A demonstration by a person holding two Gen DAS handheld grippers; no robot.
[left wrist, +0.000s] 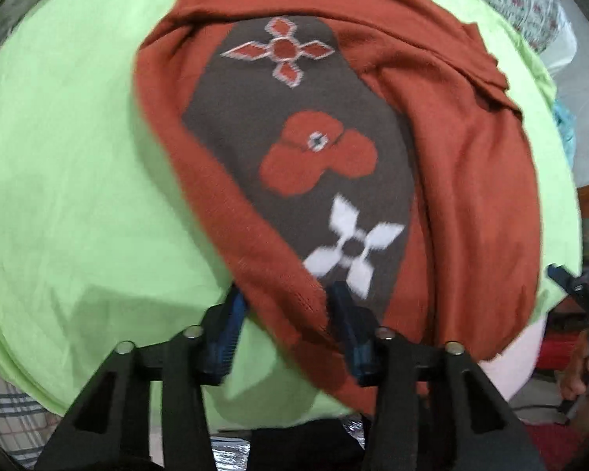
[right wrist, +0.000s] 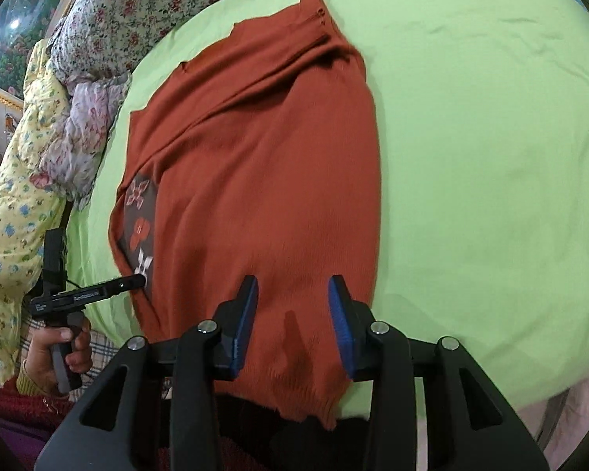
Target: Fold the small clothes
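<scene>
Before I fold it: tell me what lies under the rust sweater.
The rust sweater lies on a light green sheet, which shows all around it. Whatever is beneath its folds stays covered.

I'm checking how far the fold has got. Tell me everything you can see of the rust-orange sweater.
The rust-orange sweater is a fine knit lying mostly flat on the green sheet, one side folded over so a brown panel with orange and white flower motifs shows along its edge. Loose creases run toward the far end, and the near hem is ribbed. The left gripper straddles the edge beside the panel; the right gripper stands open over the hem, pads not pressing.
</scene>
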